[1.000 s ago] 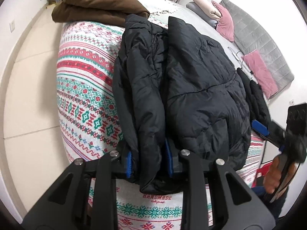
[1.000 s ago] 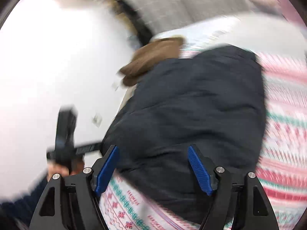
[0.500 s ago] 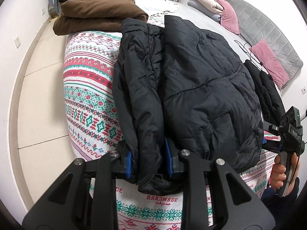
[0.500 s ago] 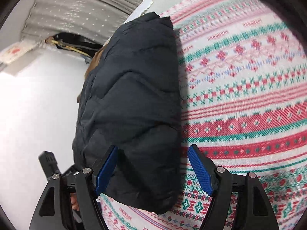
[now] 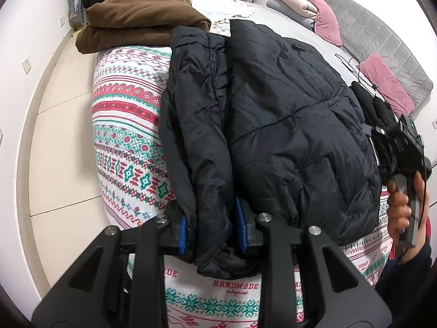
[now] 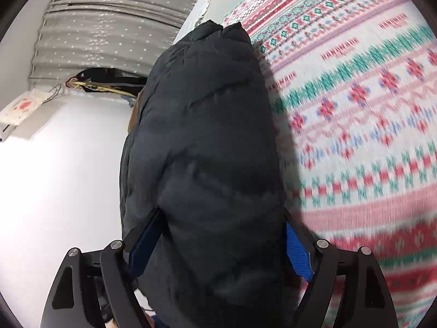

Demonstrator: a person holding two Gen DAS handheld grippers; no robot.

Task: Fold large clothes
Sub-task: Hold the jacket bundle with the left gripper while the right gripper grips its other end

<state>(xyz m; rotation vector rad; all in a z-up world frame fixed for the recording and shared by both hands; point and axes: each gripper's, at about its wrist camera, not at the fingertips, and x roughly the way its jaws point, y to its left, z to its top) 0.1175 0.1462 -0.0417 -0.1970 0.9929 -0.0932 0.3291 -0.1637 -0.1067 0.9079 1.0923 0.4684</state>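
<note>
A black puffer jacket lies folded lengthwise on a patterned knit blanket on the bed. My left gripper is shut on the jacket's near hem at its left fold. My right gripper is open, its jaws wide on either side of the jacket's thick edge, with the fabric filling the gap. The right gripper also shows in the left wrist view, at the jacket's right side, held by a hand.
A folded brown blanket lies at the far end of the bed. Pink and grey pillows and a grey quilted headboard are at the far right. A black garment and cable lie right of the jacket. Tiled floor is left.
My right gripper has moved in over the jacket's edge, which now fills the space between its open jaws. My left gripper has kept its hold on the hem.
</note>
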